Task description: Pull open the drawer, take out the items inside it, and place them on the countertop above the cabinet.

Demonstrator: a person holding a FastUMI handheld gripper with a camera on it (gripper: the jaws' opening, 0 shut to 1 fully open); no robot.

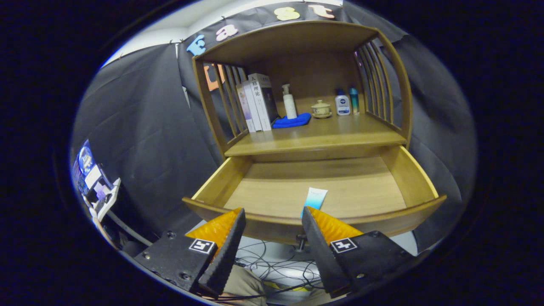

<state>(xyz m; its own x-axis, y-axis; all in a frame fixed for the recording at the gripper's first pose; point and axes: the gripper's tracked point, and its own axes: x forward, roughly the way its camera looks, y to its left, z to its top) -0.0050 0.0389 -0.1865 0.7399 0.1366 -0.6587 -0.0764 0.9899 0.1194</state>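
Hand-held gripper (272, 221) spread, empty, just short of open drawer (418, 172). Tube (315, 198) inside looked light, squashy; grip mid-body.

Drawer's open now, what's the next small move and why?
Probably ease the gripper forward and down over the drawer front toward the white-and-blue tube. Its jaws are open and empty, and the tube lies just beyond the right one, on the drawer floor.

The drawer (272, 191) lies open and bare save a tube (315, 199) just ahead of the spread tool (272, 219); the worktop's (335, 131) front is free.
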